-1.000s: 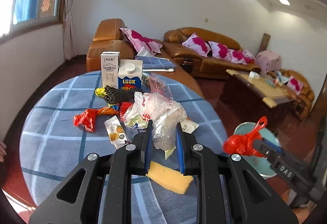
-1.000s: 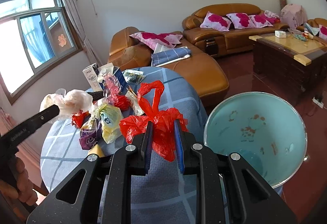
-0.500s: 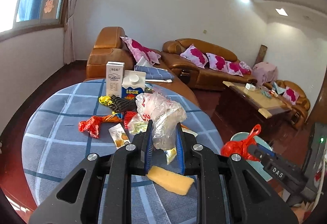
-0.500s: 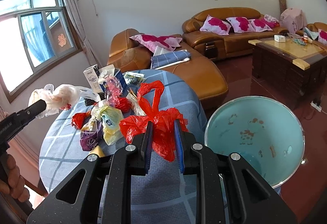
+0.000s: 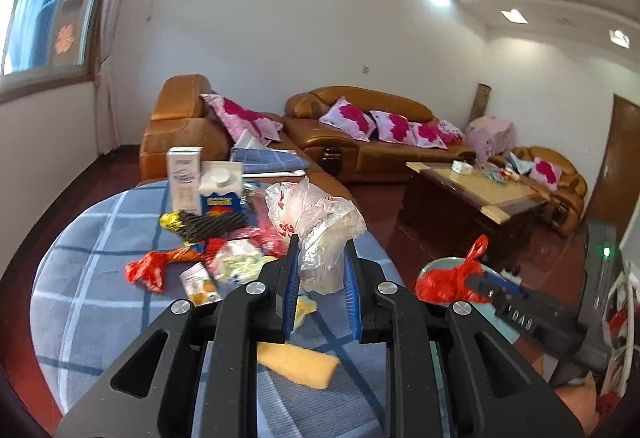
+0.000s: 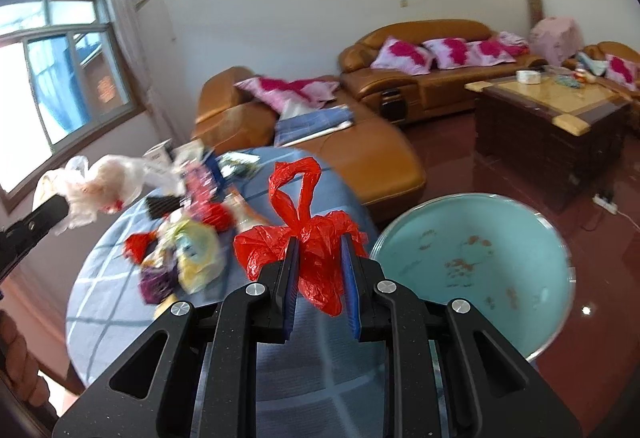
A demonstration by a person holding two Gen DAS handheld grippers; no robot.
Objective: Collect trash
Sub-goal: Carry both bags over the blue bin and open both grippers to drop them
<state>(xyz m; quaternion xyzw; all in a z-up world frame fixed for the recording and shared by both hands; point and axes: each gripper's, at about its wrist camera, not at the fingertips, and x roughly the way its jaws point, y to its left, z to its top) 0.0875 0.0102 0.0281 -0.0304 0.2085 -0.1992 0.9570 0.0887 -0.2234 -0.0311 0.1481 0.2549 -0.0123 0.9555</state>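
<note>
Above checked table (image 5: pixel 92 302), clear bag (image 5: pixel 316 226) between left jaws.

Both the left gripper (image 5: pixel 319 280) and right gripper (image 6: pixel 319 274) are matte black speckled plastic linkages with silver round screws behind blue ribbed finger pads (image 6: pixel 289 280).

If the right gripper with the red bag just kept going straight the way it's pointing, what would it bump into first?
Probably the blue checked tablecloth near the table's edge. The right gripper, shut on the red bag, points down over it, with the turquoise bin off to its right. Depth is hard to judge.
</note>
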